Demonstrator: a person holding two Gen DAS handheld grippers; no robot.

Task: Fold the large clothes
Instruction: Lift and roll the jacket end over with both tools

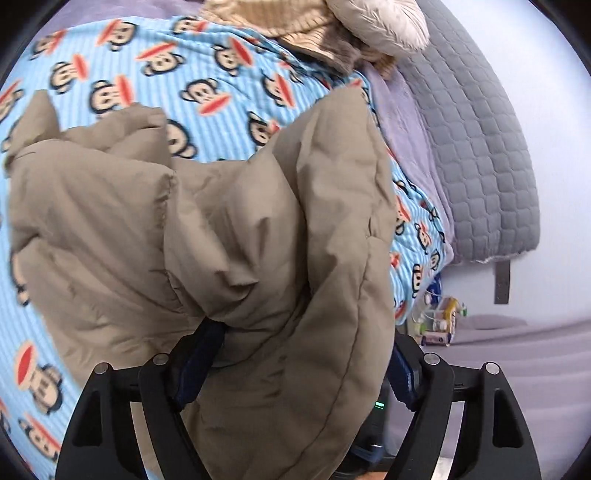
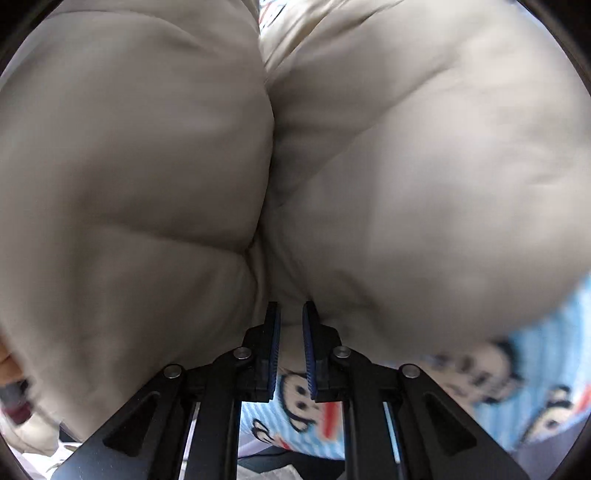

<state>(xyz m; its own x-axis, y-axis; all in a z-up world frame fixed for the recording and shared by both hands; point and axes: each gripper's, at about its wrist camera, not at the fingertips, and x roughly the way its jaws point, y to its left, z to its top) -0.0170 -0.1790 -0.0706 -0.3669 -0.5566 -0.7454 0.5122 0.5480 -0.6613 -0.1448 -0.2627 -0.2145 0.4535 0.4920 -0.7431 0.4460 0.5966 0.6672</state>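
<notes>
Between narrowed fingers [image 2: 273,343], puffy jacket [image 2: 406,184].

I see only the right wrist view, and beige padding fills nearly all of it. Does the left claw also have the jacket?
Observer: Jacket bulk sits between the wide-apart jaws of the left claw. I cannot confirm a firm clamp.
Operator: What lies beyond the jacket?
Observer: The monkey-print blanket spreads out, with other clothes piled at its far end.
Operator: Is the blanket's edge near?
Observer: Yes, it drops off just right of the left claw, beside a grey quilted cover.
</notes>
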